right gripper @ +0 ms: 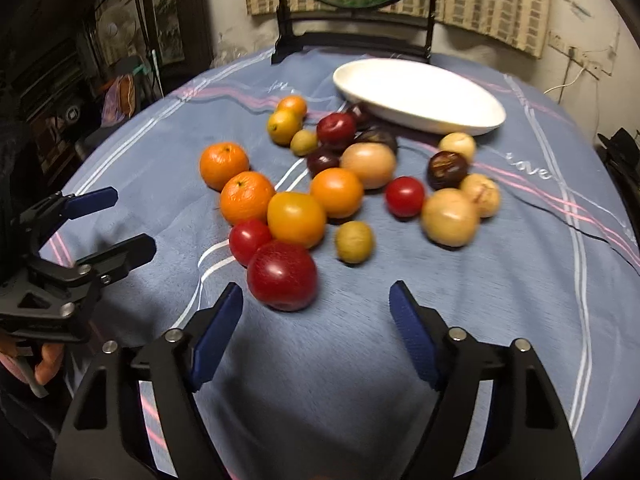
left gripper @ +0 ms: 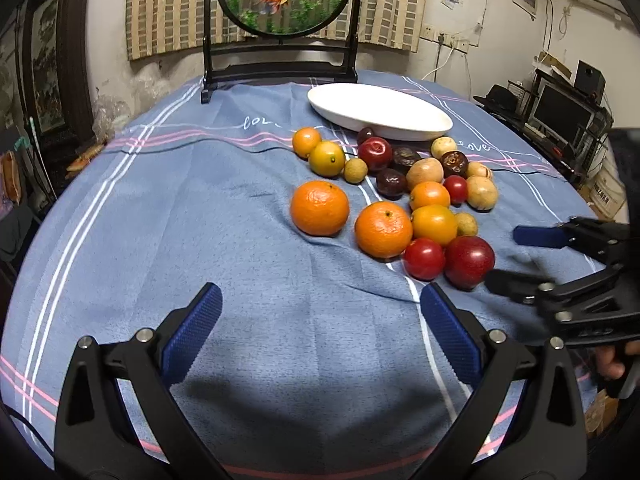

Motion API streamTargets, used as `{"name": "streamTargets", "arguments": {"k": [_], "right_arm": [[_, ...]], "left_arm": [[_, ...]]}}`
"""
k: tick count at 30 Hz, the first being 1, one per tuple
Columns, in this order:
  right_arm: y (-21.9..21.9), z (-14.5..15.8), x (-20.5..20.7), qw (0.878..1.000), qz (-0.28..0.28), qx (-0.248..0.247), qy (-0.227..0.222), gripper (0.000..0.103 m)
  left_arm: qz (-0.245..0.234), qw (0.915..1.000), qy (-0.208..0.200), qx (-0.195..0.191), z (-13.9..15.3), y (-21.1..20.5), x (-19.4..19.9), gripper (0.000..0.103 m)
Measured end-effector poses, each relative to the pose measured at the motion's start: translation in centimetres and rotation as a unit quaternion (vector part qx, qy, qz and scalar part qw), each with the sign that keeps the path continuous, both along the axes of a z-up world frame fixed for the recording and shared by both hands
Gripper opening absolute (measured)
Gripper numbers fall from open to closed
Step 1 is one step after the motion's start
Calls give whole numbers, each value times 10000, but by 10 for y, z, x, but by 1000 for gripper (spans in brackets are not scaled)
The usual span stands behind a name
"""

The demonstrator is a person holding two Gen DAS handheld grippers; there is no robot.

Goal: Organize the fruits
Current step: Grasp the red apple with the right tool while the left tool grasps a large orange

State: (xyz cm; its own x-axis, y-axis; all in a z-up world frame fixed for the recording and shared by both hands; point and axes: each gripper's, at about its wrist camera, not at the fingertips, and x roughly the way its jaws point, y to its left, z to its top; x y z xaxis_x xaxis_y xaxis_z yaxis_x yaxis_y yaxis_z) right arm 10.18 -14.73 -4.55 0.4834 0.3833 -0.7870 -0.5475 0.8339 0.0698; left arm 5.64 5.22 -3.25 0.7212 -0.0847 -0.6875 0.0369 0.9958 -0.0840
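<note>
The fruits (right gripper: 296, 220) lay loose mid-frame on the desk (right gripper: 360, 360), below the empty white dish (right gripper: 420, 96). You held your right gripper (right gripper: 316, 312) with fingers apart, lined up on the red apple (right gripper: 282, 274); your left gripper (left gripper: 320, 316) waited, fingers apart too.

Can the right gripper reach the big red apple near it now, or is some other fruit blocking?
Probably yes. The right gripper is open, and the big red apple lies just ahead of its left finger, at the pile's near edge. Only blue tablecloth lies between; the red tomato touches the apple's far side.
</note>
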Motion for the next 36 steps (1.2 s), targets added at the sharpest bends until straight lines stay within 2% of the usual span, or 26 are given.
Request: {"name": "streamTargets", "arguments": {"k": [4, 7, 11, 15, 18, 20, 22, 25, 30, 36], "right_arm": [[11, -9, 9, 9996, 139, 43, 237, 62], [17, -13, 12, 9993, 208, 45, 313, 58], [20, -15, 11, 9990, 273, 120, 343, 42], [6, -12, 8, 9980, 234, 430, 392, 42], [-11, -8, 3, 9975, 111, 608, 338, 41], [-21, -7, -1, 9975, 7, 648, 293, 41], [-32, -9, -2, 9970, -92, 704, 310, 41], [-44, -14, -1, 9960, -243, 776, 362, 41], [-51, -17, -3, 9951, -247, 876, 385, 41], [-53, -20, -2, 9944, -232, 946, 421, 41]], "left_arm": [[23, 10000, 9, -89, 0, 4, 1, 101], [27, 9999, 0, -117, 0, 4, 1, 101], [32, 9998, 83, -162, -2, 6, 4, 101], [-30, 9998, 121, -178, 5, 10, 18, 98], [-109, 9996, 94, -261, 11, 17, 38, 86], [-124, 9995, 184, -233, 11, 20, 57, 70], [-231, 9991, 285, -196, 9, 19, 73, 65], [-377, 9987, 349, 57, 4, 10, 85, 62], [-536, 9969, 529, 228, -7, 4, 96, 58], [-750, 9949, 659, 151, -13, 4, 102, 52]]}}
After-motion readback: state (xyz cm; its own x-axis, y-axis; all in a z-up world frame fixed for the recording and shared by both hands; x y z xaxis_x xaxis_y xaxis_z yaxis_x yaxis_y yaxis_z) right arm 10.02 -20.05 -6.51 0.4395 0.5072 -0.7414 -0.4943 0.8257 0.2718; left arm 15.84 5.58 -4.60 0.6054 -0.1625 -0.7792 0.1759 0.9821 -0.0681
